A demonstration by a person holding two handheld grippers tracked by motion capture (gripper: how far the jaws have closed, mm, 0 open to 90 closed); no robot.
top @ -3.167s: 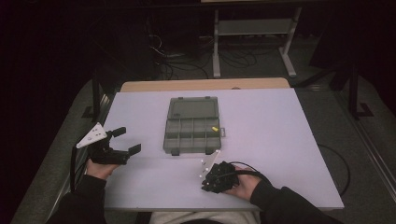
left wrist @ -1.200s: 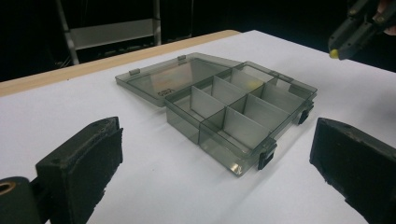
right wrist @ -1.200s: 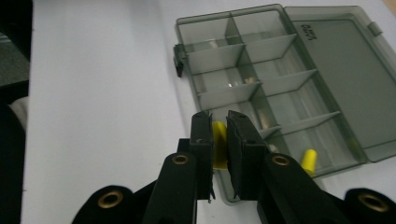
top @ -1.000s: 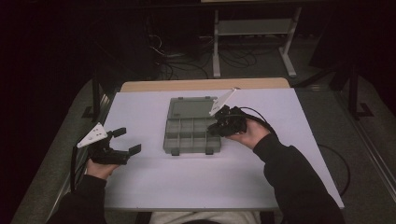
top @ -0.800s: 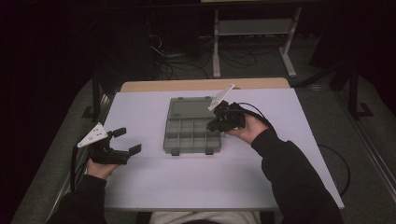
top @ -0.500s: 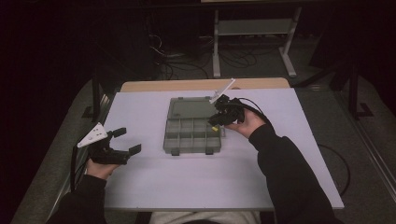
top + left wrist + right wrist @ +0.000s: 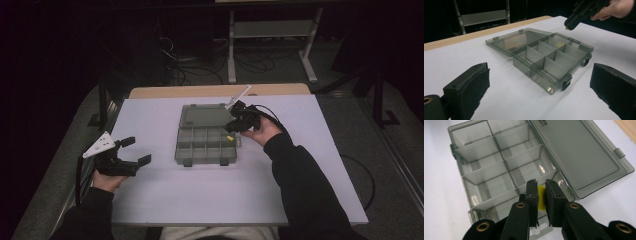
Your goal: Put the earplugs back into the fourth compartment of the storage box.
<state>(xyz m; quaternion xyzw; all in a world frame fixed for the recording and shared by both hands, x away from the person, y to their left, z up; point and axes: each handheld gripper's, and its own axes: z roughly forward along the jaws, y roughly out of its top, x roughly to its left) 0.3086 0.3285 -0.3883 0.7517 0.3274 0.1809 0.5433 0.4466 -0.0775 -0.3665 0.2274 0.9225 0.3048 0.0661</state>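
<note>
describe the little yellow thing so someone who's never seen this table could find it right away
On the white table lies an open grey compartment box, its lid folded flat behind it. Over the box's right end, near the lid hinge, hangs the right gripper, its black jaws shut on a small yellow piece. It is the one bright spot among grey, black and white.

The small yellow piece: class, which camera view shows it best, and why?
The right gripper view: the small yellow piece sits close up, pinched in the right tool above the organiser box. High view and left gripper view show a yellow speck.
</note>
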